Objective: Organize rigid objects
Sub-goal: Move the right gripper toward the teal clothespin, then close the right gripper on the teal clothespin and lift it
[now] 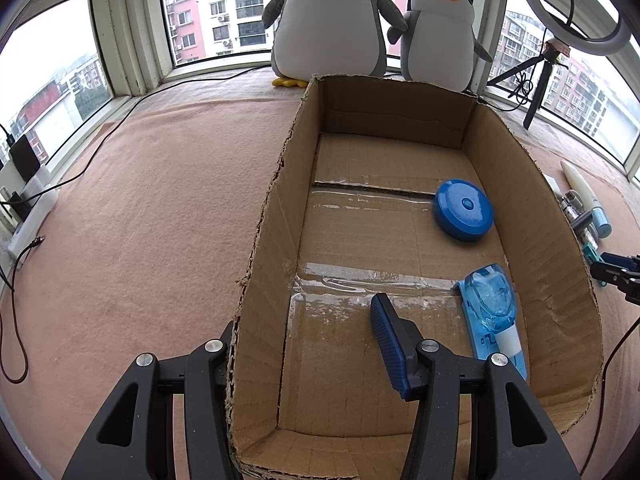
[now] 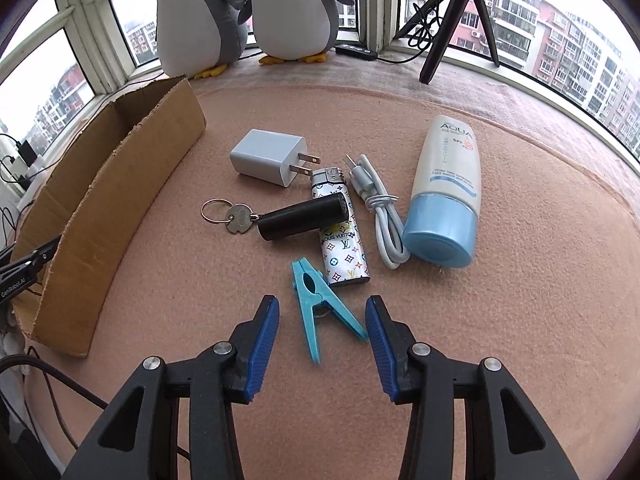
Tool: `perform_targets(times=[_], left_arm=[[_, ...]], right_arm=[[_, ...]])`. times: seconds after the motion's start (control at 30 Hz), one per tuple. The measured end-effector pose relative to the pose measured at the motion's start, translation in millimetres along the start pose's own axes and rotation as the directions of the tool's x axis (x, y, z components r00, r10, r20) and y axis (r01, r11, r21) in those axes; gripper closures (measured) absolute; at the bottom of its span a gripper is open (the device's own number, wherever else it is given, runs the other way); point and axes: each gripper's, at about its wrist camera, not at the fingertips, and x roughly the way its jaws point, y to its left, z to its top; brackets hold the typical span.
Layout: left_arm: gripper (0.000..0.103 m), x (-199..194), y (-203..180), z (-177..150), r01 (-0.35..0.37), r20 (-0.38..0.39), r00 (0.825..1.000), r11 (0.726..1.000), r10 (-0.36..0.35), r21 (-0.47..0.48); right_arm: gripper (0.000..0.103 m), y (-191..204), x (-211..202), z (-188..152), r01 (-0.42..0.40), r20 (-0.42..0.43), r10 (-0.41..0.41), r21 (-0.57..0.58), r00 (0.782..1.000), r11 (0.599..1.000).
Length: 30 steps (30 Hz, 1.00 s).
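Right fingers (image 2: 322, 344) spread around clothespin (image 2: 318, 312), left fingers (image 1: 308, 344) spread astride box wall (image 1: 260, 240).

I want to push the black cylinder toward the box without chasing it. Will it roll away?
Probably. The black cylinder lies on its side, propped across the patterned lighter, so a nudge could tip it off and start it rolling. The fuzzy cloth may slow it. It looks rigid; gripping across its round body seems safer than pushing.
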Motion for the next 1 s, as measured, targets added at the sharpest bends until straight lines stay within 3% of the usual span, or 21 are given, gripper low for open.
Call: perform_targets(times=[0.2, 0.53, 1.0], left_arm=[[0.048, -0.1, 1.0, -0.4, 0.003, 0.001, 1.0, 1.0, -0.003, -0.002], [0.048, 0.0, 2.6, -0.9, 0.008, 0.002, 1.0, 1.0, -0.008, -0.007], [0.048, 0.2, 2.5, -0.8, 0.009, 0.002, 1.0, 1.0, -0.009, -0.007]], right_arm=[[0.077, 6.4, -0.7, -3.2, 0.028, -0.01, -0.028, -0.019, 1.0, 0.999], [0.078, 9.3, -8.1, -8.7, 0.023, 0.007, -0.023, 0.018, 1.0, 1.0], [0.078, 35.8, -52.6, 6.5, -0.061, 0.12, 0.056, 0.039, 0.991, 0.997]])
